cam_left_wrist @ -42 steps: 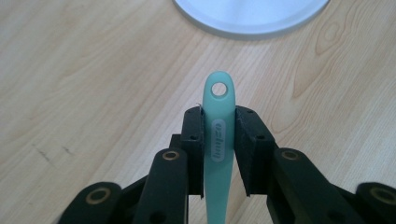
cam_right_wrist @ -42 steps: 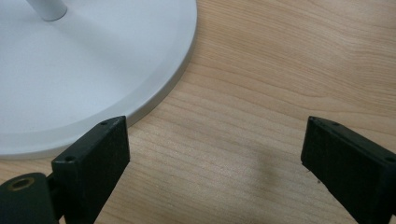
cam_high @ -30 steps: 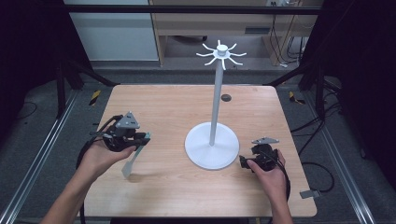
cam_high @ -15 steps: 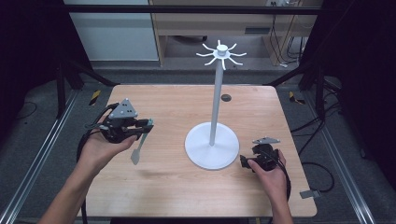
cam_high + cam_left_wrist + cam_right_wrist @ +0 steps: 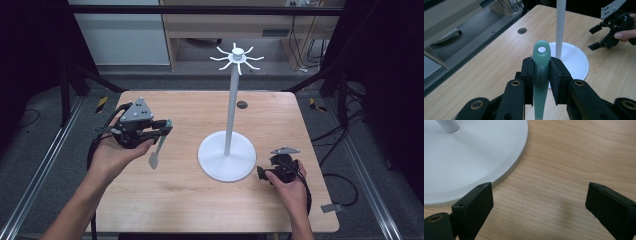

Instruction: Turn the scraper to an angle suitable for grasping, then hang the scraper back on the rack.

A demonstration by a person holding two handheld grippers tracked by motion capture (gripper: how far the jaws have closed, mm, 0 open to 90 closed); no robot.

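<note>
A pale green utensil (image 5: 157,151) with a hole in its handle end (image 5: 541,63) is clamped in my left gripper (image 5: 167,126), which is shut on the handle. It is held above the left part of the table, and the blade hangs down toward the wood. A white stand has a round base (image 5: 215,162), a tall pole (image 5: 231,110) and a ring of hooks (image 5: 237,54) at the top. My right gripper (image 5: 263,172) rests low on the table just right of the base (image 5: 461,157), open (image 5: 539,200) with bare wood between its pads.
The wooden table (image 5: 200,210) has a small dark hole (image 5: 242,104) behind the stand. Metal rails run along both sides of it, and a cabinet stands beyond the far edge. The other hand's gripper (image 5: 607,35) lies past the stand in the left gripper view.
My left hand has lifted the utensil upward and a little toward the far side of the table. The right hand has kept still.
</note>
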